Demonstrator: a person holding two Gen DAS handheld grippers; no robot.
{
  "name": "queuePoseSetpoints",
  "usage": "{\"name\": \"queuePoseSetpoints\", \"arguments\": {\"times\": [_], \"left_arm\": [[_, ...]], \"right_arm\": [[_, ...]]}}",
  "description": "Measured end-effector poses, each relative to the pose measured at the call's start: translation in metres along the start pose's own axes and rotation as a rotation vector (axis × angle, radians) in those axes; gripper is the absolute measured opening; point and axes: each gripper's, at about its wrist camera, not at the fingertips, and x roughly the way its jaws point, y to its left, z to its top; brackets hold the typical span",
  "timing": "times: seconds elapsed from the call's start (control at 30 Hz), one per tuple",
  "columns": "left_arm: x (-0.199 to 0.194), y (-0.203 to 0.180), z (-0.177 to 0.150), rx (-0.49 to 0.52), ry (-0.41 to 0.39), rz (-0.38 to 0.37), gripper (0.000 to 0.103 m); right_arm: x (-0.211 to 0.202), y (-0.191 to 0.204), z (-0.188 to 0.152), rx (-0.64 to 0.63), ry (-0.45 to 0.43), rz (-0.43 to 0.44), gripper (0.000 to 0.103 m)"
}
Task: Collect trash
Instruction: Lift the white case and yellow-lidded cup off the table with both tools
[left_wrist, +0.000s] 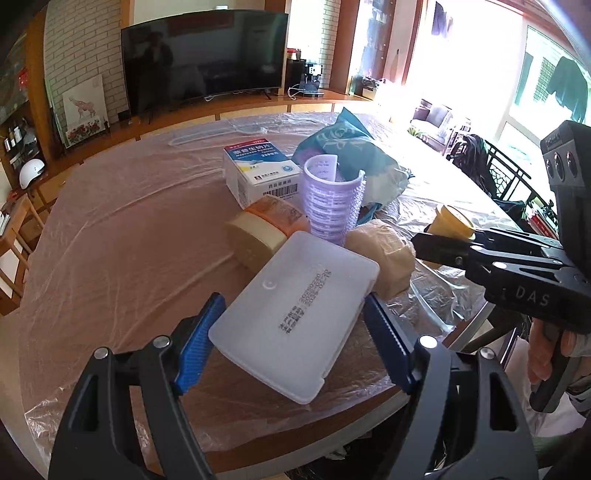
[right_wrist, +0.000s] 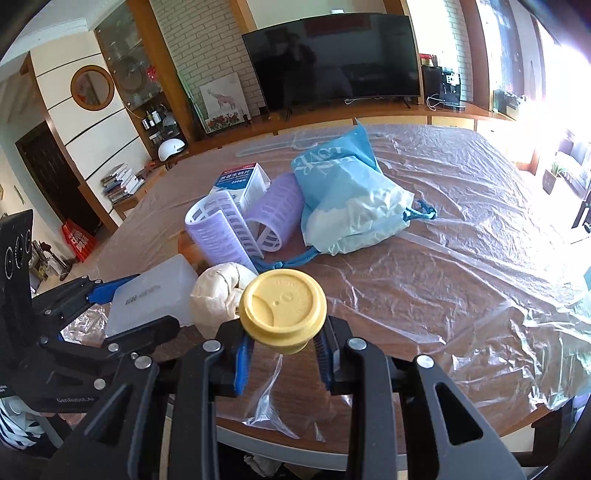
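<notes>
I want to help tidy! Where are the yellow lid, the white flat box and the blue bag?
yellow lid (right_wrist: 282, 304): right wrist view, middle of its round top.
white flat box (left_wrist: 295, 306): left wrist view, centre of its flat face, near the printed date.
blue bag (right_wrist: 343, 184): right wrist view, its crinkled blue side.

Wooden table (right_wrist: 461, 291) under clear plastic sheet (right_wrist: 480, 229), bearing blue bag (right_wrist: 343, 199).

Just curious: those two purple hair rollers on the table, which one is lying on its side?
The farther purple roller, beside the blue bag, lies sideways, its open end showing; the nearer roller stands upright.
</notes>
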Motion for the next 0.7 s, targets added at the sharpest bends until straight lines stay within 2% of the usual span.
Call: {"name": "queuePoseSetpoints", "arguments": {"times": [0.7], "left_arm": [[-0.018, -0.007, -0.007, -0.05, -0.03, 0.012, 0.078]], "right_arm": [[-0.017, -0.002, -0.005, 0.018, -0.003, 0.043, 0.029]]}}
